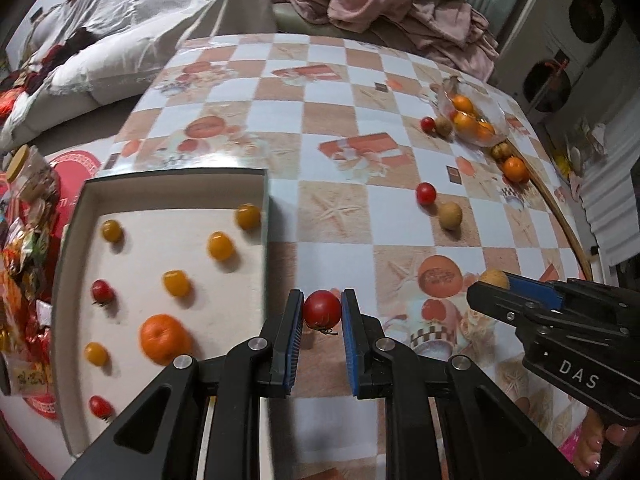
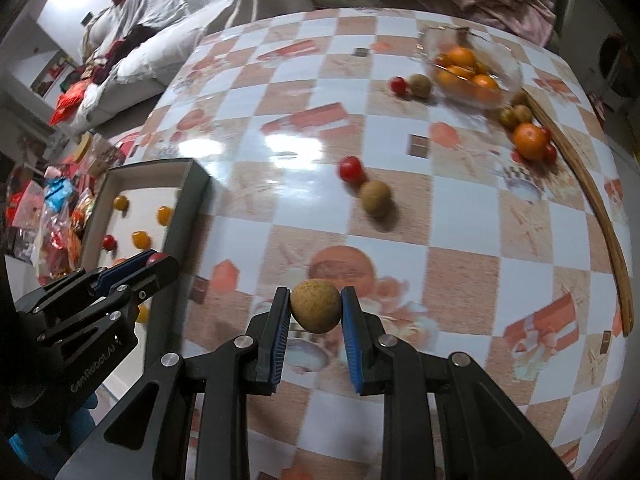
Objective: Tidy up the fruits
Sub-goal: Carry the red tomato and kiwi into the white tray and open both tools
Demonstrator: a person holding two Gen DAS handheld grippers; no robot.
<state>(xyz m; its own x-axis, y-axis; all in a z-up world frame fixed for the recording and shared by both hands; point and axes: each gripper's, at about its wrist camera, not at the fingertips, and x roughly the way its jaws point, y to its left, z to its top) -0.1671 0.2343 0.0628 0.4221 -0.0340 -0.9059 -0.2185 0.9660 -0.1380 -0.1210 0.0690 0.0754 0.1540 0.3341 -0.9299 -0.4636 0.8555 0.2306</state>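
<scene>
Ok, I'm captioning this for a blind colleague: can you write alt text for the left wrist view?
The left hand-held gripper grips a small red tomato above a checkered tablecloth, beside a shallow white box holding tomatoes and an orange.

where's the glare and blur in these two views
Right wrist view: white glare patches on the glossy checkered tablecloth; clear glass bowl of oranges smeared by blur. Left wrist view: round orange tangerine in the white-lined box is soft-edged; table edges bow from fisheye.
</scene>
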